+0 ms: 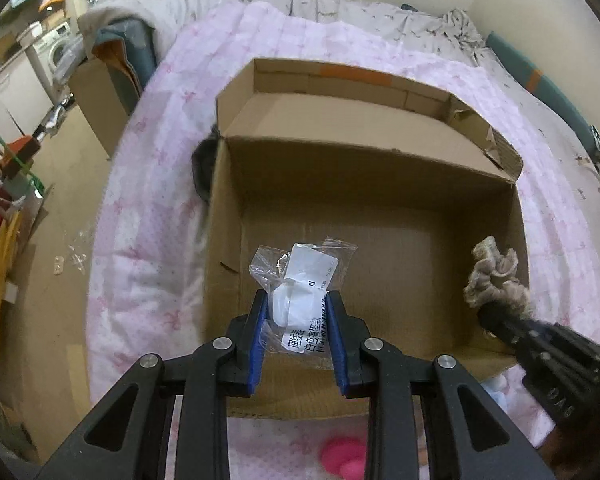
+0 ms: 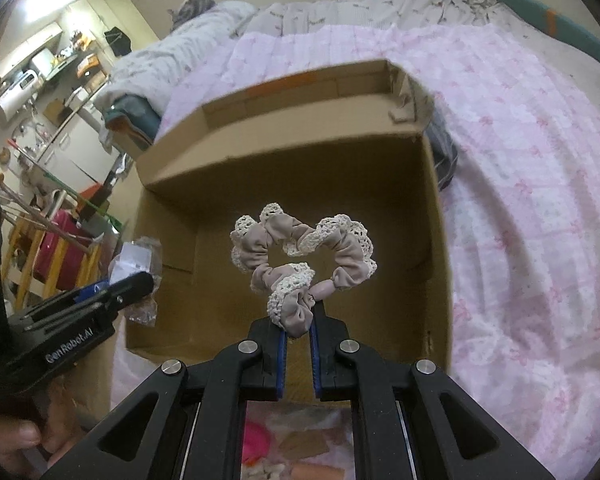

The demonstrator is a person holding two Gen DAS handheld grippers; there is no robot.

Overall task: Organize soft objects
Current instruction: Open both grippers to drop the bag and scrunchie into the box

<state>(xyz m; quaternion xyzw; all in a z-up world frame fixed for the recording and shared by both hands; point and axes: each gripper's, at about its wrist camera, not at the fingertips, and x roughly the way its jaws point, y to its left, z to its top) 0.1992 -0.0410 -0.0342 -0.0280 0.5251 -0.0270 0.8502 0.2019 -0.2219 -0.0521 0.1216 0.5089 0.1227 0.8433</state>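
An open cardboard box point(image 1: 380, 168) lies on a pink quilt, also in the right wrist view point(image 2: 284, 148). My left gripper point(image 1: 298, 300) is shut on a clear plastic bag with a white item and label point(image 1: 304, 276), held above the box's inside. The bag shows at the left of the right wrist view point(image 2: 136, 256). My right gripper point(image 2: 299, 320) is shut on a beige lace-trimmed scrunchie point(image 2: 304, 252), held over the box. The scrunchie shows at the box's right wall in the left wrist view point(image 1: 494, 276), with the right gripper point(image 1: 496, 312) below it.
The pink quilt point(image 2: 520, 184) covers the bed around the box. A pink soft object point(image 1: 342, 458) lies on the quilt below my grippers. A dark cloth point(image 1: 202, 168) sticks out beside the box. Furniture and clutter stand on the floor at the left.
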